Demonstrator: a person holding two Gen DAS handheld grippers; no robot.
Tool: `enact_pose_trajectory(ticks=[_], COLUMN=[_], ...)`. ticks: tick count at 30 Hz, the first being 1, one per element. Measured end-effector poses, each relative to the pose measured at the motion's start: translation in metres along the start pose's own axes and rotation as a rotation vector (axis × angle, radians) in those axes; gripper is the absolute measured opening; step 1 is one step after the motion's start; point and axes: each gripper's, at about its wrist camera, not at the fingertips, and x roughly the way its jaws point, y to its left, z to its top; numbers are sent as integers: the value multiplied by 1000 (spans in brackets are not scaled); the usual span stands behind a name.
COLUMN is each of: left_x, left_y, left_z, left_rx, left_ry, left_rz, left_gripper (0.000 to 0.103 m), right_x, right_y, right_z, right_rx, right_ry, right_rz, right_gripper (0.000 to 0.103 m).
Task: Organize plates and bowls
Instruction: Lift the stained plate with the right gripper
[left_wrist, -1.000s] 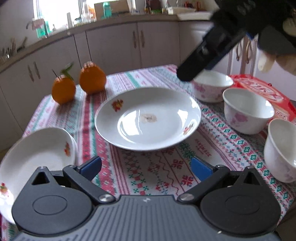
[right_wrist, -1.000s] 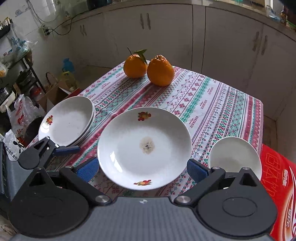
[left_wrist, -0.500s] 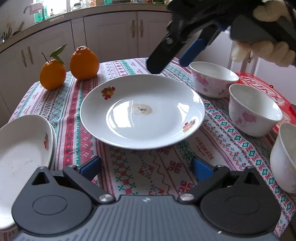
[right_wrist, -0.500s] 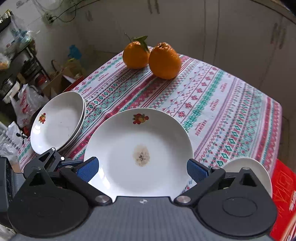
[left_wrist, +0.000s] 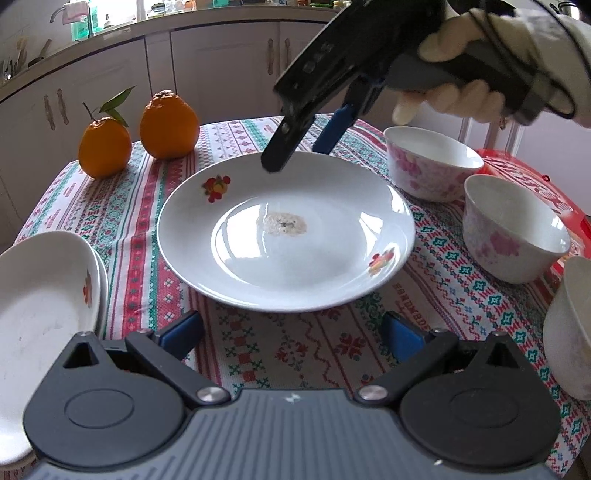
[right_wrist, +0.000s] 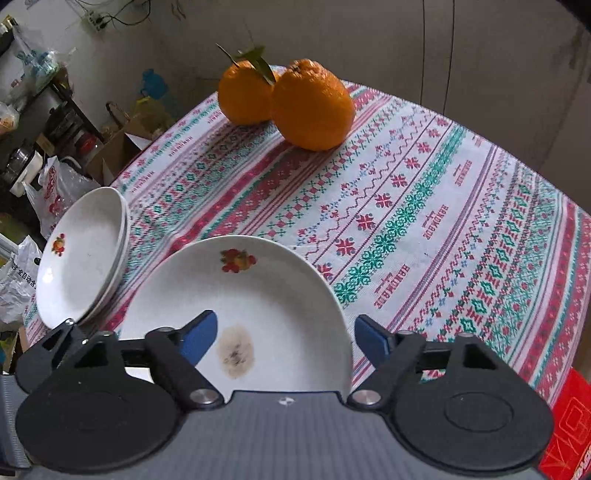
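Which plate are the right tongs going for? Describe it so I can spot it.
On the patterned tablecloth, in front of the two oranges, lies the single plate, apart from the stacked plates. Only it has a brown stain in the middle.

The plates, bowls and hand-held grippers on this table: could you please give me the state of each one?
Large plate: flat on the tablecloth, empty, a stain at its centre.
Stacked plates: nested at the table's edge.
Bowls: three upright, apart, not stacked.
Oranges: two, resting on the cloth.
Right hand-held gripper: jaws closing astride the large plate's far rim, not yet gripping.
Left hand-held gripper: open, holding nothing.
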Motion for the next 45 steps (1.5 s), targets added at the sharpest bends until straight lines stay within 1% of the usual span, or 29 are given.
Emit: enact_pose_trajectory(ticks=[6,12,16,23,27,32,45], left_x=[-1,-1,-1,-4,-5,-6,-15], left_y=[1,2,3,2,4,5,7], left_z=[4,5,4,2,3,3,0], left_rx=[7,14,14,30,38,55,123], left_ry=[-15,-22,-30,-50,-57,-46,-31], left_rz=[-4,-5,-3,-6,6,12,-28], left_gripper=[100,100,100,99,99,100,99], right_x=[16,27,25,24,22,19,5], right_y=[-8,-16,-20,-20,-20,-17,-16], right_z=[10,14,13,10,6,-2,-18], right_rx=[-14,8,27,42,54,61,113], right_ry=[25,43,32,32,39,50,25], right_rz=[33,63,92,98,106,119,150], right_gripper=[70,65,62,62,62,62,63])
